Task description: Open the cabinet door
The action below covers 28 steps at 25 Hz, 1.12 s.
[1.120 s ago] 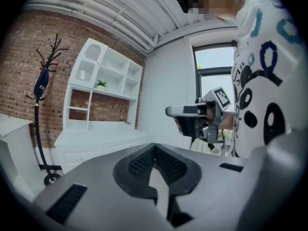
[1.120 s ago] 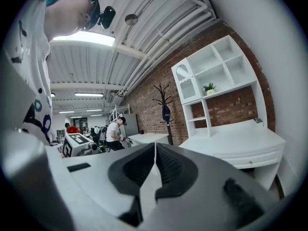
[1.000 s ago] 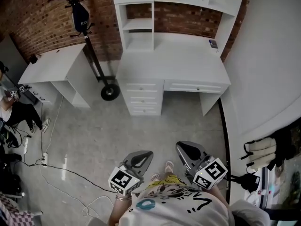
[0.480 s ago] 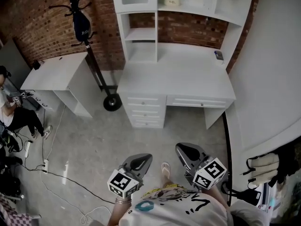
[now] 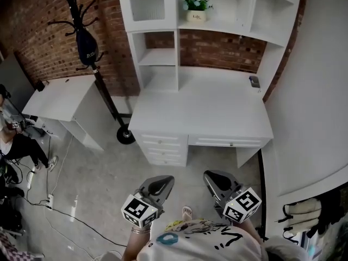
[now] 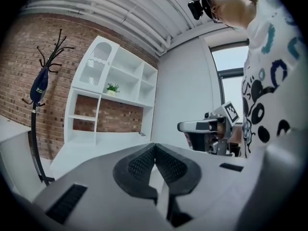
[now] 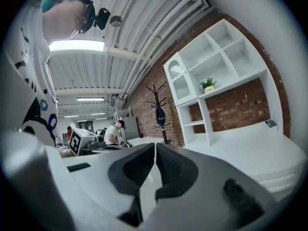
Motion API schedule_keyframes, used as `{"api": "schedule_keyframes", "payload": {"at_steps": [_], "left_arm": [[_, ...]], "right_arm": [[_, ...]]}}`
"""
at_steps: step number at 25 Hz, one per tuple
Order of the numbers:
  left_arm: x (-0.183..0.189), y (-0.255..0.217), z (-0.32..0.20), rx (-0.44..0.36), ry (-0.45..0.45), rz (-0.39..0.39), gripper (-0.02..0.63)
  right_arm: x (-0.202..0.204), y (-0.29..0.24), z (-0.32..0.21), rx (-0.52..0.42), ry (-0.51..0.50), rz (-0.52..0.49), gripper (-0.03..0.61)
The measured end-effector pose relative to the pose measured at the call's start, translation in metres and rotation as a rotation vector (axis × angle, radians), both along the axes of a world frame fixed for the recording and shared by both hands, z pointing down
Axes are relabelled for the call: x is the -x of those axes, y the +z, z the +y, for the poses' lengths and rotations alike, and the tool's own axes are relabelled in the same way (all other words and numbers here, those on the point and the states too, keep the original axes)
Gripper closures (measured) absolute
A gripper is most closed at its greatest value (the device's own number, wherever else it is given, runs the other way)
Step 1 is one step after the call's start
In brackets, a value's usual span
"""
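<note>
The white desk hutch has an arched glass cabinet door [image 5: 147,1] at its top left, and the door is closed. It also shows as the cabinet door [image 6: 96,64] in the left gripper view and as the cabinet door [image 7: 180,83] in the right gripper view. My left gripper [image 5: 165,181] and right gripper [image 5: 212,177] hang low near my body, well short of the desk [image 5: 201,113]. Both are shut with nothing between the pads. The left gripper [image 6: 154,149] points toward the hutch. The right gripper [image 7: 155,146] does the same.
A potted plant [image 5: 197,7] sits on a hutch shelf and a small dark object [image 5: 254,81] lies on the desk's right side. Drawers [image 5: 162,148] are under the desk. A coat rack [image 5: 87,42], a side table [image 5: 60,97] and a seated person [image 5: 11,135] are at the left.
The head view has shifted forward and up, so the desk sits nearer and more of the hutch with its cabinet door shows. Both grippers stay shut and low.
</note>
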<state>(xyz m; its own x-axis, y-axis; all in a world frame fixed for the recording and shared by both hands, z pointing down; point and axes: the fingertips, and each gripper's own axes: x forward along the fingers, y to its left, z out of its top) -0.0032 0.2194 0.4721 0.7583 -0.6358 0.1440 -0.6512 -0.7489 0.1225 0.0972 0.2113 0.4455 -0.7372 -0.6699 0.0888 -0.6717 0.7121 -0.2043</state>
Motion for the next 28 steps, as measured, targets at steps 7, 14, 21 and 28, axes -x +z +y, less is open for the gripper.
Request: {"api": "schedule_keyframes", "payload": {"at_steps": [7, 14, 21, 28], "left_arm": [[-0.014, 0.009, -0.035, 0.023, -0.021, -0.010, 0.598], [-0.021, 0.013, -0.062, 0.044, -0.038, -0.018, 0.598], [-0.023, 0.023, -0.086, 0.063, -0.028, -0.015, 0.598], [-0.014, 0.023, -0.145, 0.049, 0.006, -0.015, 0.598]], "right_arm": [[-0.011, 0.009, -0.036, 0.017, -0.025, 0.000, 0.549], [-0.015, 0.018, -0.058, 0.042, -0.060, -0.001, 0.551], [-0.012, 0.033, -0.084, 0.067, -0.050, -0.011, 0.549], [-0.001, 0.031, -0.140, 0.060, -0.028, 0.000, 0.549]]}}
